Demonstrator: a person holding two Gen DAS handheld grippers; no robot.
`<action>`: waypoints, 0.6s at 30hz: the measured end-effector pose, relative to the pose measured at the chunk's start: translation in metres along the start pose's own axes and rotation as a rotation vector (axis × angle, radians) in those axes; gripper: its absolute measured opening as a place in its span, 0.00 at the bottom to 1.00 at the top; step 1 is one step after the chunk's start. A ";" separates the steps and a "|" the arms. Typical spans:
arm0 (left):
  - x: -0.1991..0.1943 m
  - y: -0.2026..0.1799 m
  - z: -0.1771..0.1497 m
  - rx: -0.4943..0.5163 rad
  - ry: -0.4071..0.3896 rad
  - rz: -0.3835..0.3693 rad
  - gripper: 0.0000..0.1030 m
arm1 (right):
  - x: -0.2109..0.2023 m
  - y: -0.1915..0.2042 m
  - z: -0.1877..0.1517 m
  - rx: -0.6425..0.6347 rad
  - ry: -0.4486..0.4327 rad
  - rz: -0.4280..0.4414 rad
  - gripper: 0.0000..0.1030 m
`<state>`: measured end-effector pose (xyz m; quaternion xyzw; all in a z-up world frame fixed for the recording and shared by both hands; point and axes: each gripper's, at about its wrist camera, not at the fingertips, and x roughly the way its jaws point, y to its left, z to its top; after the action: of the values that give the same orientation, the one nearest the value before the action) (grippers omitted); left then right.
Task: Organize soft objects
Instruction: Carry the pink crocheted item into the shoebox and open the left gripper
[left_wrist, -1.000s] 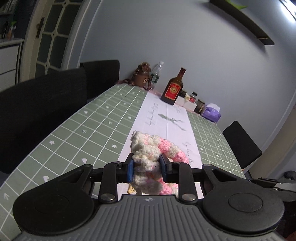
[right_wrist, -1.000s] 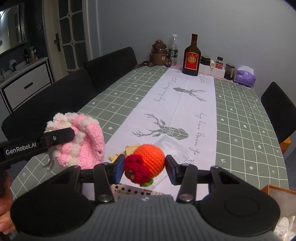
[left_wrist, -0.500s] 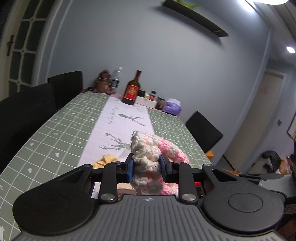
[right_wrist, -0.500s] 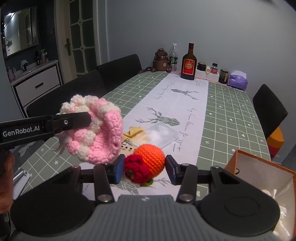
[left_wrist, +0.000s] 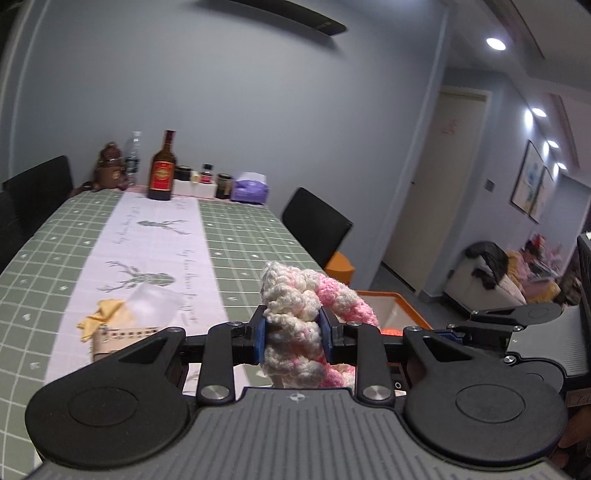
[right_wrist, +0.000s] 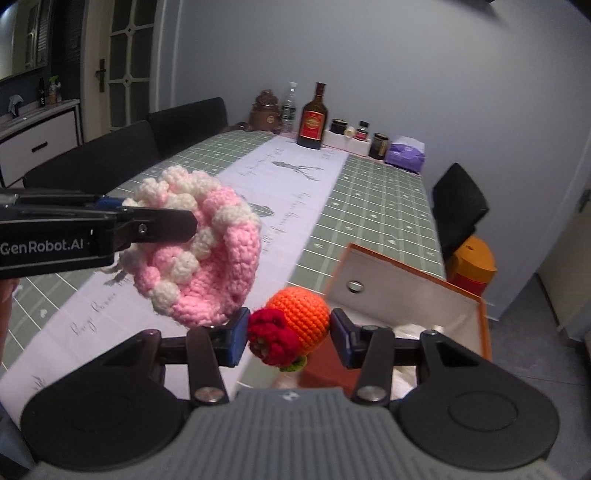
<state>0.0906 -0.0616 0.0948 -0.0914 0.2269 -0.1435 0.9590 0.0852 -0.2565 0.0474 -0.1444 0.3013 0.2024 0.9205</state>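
Note:
My left gripper (left_wrist: 293, 338) is shut on a pink and white crochet piece (left_wrist: 303, 314) and holds it in the air. The piece (right_wrist: 199, 247) and the left gripper (right_wrist: 159, 223) also show at the left of the right wrist view. My right gripper (right_wrist: 288, 338) is shut on an orange crochet ball with a red flower (right_wrist: 291, 325), held above the table edge. An orange box with white inner walls (right_wrist: 406, 295) stands just past the right gripper, at the table's right edge; it also shows in the left wrist view (left_wrist: 388, 310).
A long table with a green checked cloth and white runner (left_wrist: 155, 251). A yellow piece and a clear bag (left_wrist: 110, 314) lie on the runner. Bottles, jars and a purple tissue pack (right_wrist: 404, 153) stand at the far end. Black chairs (right_wrist: 458, 206) line both sides.
Both grippers have swung right with their loads, away from the table middle and towards the orange box, which has come into both views.

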 end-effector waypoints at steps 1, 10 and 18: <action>0.003 -0.008 0.000 0.017 0.005 -0.013 0.31 | -0.004 -0.005 -0.004 -0.002 0.003 -0.015 0.45; 0.034 -0.067 -0.009 0.159 0.083 -0.099 0.31 | -0.016 -0.047 -0.032 -0.053 0.082 -0.127 0.46; 0.072 -0.098 -0.030 0.305 0.207 -0.125 0.31 | 0.006 -0.073 -0.051 -0.054 0.193 -0.171 0.46</action>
<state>0.1156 -0.1806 0.0622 0.0565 0.2939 -0.2443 0.9224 0.0981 -0.3385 0.0144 -0.2132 0.3696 0.1165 0.8969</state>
